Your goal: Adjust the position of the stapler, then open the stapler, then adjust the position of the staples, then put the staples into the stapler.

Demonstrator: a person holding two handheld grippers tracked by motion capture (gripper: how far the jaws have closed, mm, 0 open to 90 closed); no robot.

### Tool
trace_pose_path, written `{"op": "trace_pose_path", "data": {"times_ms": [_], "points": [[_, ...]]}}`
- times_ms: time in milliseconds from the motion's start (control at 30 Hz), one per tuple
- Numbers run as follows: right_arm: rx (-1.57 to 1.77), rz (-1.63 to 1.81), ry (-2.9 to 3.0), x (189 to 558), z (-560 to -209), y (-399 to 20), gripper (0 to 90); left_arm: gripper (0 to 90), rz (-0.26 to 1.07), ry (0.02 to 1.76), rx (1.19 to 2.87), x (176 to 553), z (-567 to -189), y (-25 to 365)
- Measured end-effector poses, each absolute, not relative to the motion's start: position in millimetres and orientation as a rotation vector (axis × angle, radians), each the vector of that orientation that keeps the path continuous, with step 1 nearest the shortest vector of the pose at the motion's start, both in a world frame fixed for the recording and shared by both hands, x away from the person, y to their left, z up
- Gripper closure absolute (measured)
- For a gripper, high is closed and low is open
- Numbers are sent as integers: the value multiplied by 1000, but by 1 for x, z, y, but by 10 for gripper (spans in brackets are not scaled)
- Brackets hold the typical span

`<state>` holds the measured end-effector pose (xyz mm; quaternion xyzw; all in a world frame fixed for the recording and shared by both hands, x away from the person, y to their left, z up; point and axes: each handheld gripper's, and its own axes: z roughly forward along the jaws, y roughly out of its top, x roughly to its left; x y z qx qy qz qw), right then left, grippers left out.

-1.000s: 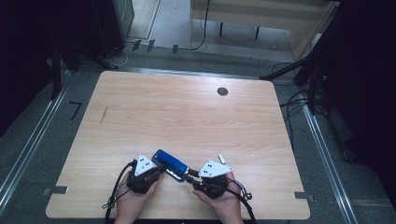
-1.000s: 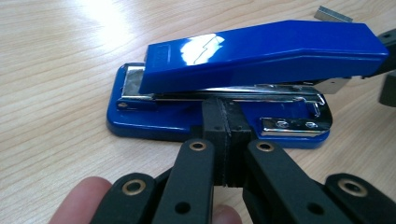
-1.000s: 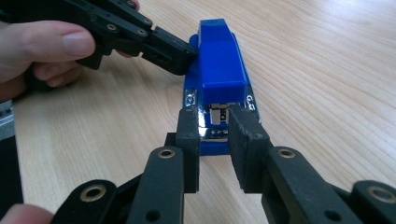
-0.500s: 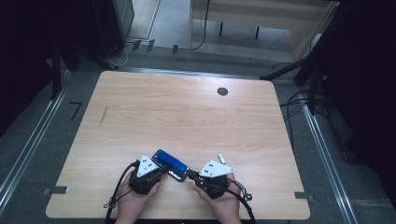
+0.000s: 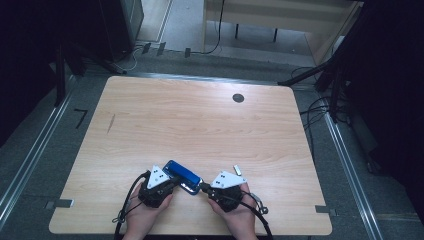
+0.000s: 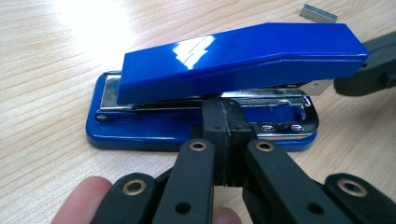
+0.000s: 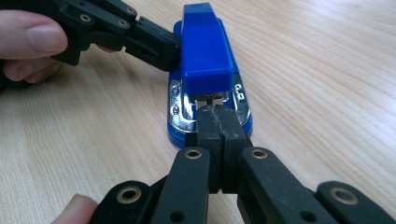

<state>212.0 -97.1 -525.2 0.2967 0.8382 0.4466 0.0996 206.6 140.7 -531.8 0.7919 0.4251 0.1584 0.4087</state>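
While the blue stapler (image 5: pixel 184 176) is lying low and centre in the high view on the wooden table (image 5: pixel 200 125), the left gripper (image 6: pixel 227 135) is pressing its closed jaws against the stapler's side, gripping nothing; the right gripper (image 7: pixel 218 122), just closed, is nosing its front end.

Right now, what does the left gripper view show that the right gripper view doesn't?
The left gripper view shows the blue stapler from its long side, with a loose strip of staples lying on the table beyond it. The right gripper view looks at the stapler's front end, with the right gripper shut there and fingers holding the left gripper against its side. Both show the stapler on the wooden table and shut black jaws.
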Motion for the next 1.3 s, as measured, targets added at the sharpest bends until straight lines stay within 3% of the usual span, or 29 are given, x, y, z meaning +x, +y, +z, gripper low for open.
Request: {"op": "trace_pose_path", "data": {"times_ms": [1300], "points": [[763,1460,2382,223,-474,-73,900,900,437,1064,2002,204,-532,137]]}}
